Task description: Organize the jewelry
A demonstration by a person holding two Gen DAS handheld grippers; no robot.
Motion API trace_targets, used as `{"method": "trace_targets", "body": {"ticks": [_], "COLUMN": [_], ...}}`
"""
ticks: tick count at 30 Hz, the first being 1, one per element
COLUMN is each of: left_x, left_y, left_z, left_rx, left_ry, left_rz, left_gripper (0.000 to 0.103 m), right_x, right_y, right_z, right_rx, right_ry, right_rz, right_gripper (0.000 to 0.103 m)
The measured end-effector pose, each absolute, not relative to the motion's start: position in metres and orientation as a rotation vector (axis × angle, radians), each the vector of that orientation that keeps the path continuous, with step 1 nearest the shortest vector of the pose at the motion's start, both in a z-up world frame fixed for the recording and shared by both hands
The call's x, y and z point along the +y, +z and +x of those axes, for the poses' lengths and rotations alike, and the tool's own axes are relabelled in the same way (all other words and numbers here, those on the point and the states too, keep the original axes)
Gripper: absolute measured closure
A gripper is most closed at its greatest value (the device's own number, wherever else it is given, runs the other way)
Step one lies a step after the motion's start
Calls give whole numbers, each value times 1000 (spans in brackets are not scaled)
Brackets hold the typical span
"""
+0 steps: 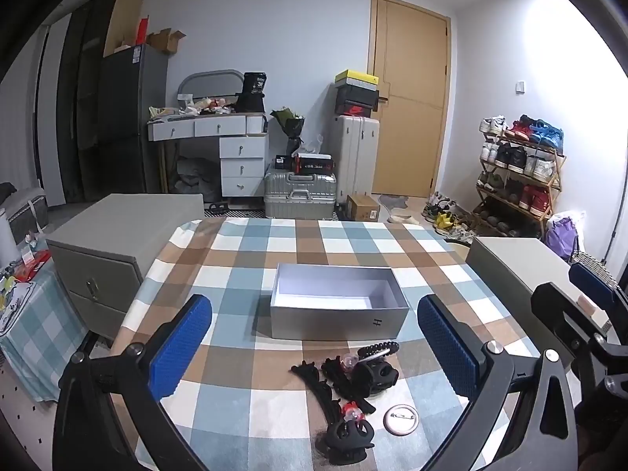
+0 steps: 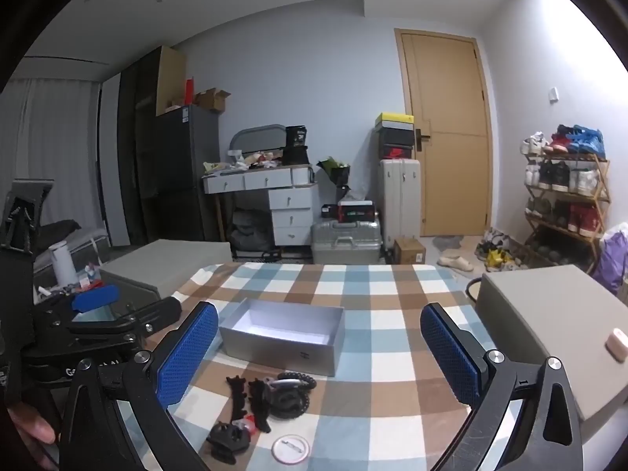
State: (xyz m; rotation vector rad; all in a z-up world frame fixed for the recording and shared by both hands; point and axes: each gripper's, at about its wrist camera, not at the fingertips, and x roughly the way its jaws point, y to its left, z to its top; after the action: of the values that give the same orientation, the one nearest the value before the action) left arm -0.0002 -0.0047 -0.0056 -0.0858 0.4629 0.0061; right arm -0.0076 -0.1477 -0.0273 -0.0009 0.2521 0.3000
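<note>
Both grippers hover wide open and empty above a checked table, the hair accessories untouched.

The left gripper (image 1: 314, 345) and right gripper (image 2: 320, 353) each show blue pads spread far apart with nothing between them. A lidless grey box (image 1: 337, 302) sits mid-table on the plaid cloth (image 1: 243, 243). Just in front of it lies a cluster of black claw clips (image 1: 347, 437), black toothed clips (image 1: 314, 382), a coiled hair tie (image 1: 376, 349) and a round pin badge (image 1: 400, 420), all outside the box. Grey cabinets (image 1: 117, 243) flank the table.
</note>
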Motion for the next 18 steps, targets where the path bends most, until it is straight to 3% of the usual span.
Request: {"method": "trace_targets", "body": {"ticks": [18], "left_x": [-1], "left_y": [-11], "left_z": [2], "left_rx": [487], "left_ry": [-1], "left_rz": [-101], "left_gripper": [1], "right_x": [-149], "right_y": [-28], "right_z": [-9], "right_rx": [252], "right_ry": [316], "right_rz": [12], "right_gripper": [0]}}
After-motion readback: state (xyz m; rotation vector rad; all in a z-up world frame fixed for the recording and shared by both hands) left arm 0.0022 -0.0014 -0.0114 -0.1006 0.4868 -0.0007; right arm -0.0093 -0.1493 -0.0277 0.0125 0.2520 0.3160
